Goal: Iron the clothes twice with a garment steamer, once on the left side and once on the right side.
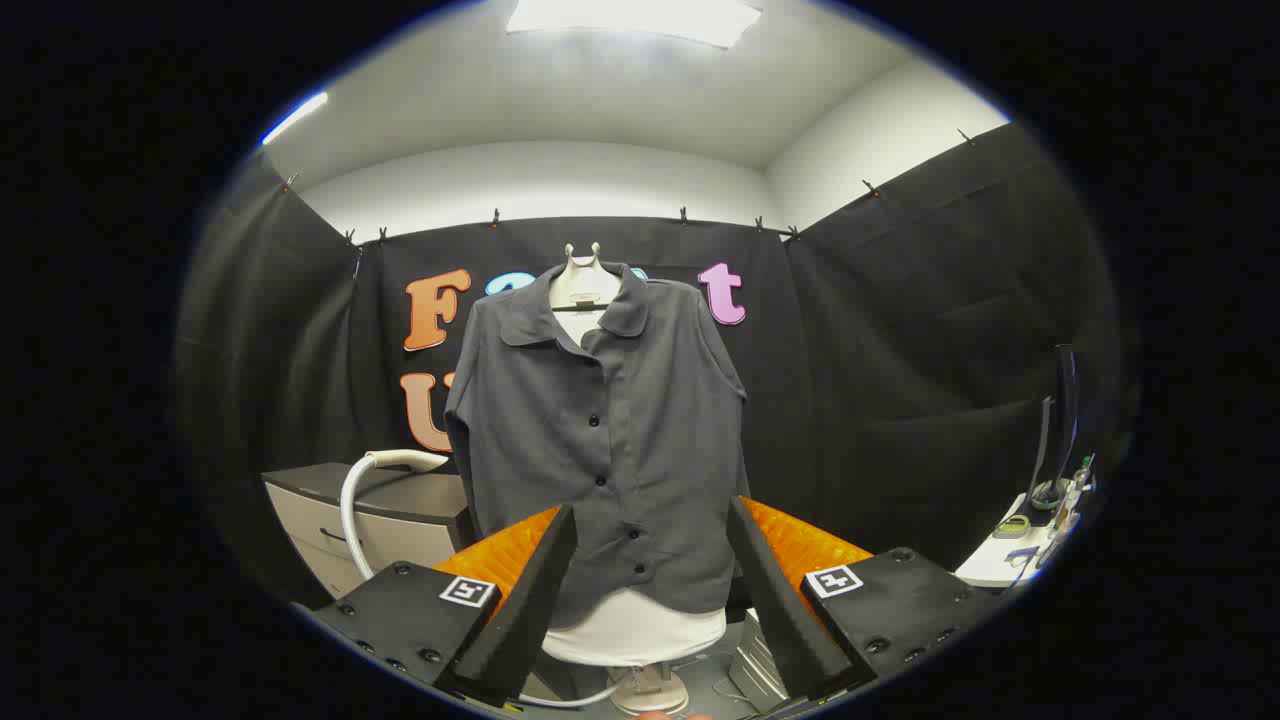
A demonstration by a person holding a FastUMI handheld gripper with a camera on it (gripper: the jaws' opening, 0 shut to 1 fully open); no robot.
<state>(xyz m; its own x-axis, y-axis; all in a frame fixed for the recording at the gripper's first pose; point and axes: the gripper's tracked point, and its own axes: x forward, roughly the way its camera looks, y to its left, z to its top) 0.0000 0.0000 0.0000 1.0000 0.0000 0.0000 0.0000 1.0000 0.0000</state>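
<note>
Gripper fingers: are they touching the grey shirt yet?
Apart. In the gripper view the gripper is open and empty, and the grey shirt hangs on its form well beyond the fingers.

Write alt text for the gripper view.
A dark grey button-up shirt hangs on a white mannequin stand, beyond the gripper, whose open fingers hold nothing. A white steamer hose curves beside a grey cabinet.

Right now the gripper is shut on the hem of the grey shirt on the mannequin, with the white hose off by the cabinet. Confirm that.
Not quite. The gripper view shows the gripper open, fingers spread apart and holding nothing; the grey shirt hangs beyond them on the mannequin. The white hose is indeed by the cabinet.
</note>
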